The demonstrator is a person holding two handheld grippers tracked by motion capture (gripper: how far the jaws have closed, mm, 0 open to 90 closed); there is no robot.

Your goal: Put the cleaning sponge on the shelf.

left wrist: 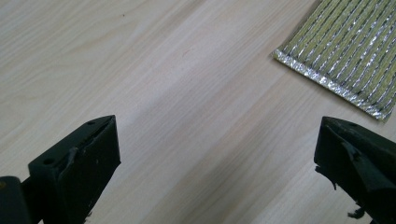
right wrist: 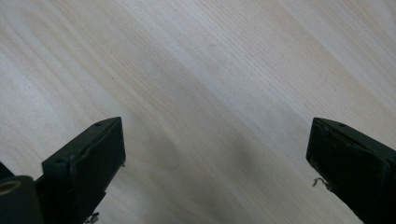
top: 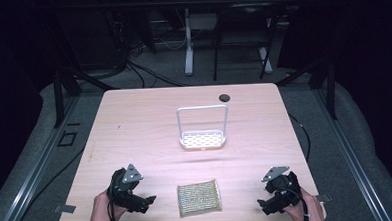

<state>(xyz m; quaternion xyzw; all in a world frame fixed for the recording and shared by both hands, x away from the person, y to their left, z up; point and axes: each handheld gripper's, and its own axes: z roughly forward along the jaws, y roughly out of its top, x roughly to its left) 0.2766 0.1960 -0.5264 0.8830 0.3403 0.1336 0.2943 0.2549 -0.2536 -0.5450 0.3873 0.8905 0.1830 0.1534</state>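
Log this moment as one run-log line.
left gripper: open, empty, beside pad | right gripper: open, empty | pad: flat on table, between grippers, untouched | rack: upright, empty, mid-table

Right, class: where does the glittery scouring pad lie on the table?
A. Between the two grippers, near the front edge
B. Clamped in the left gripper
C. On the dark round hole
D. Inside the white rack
A: the scouring pad lies flat between the left gripper and the right gripper, apart from both.

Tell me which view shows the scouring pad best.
The high view: the whole scouring pad lies flat near the table's front edge, between both grippers. The left gripper view catches just one corner; the right gripper view looks at bare tabletop.
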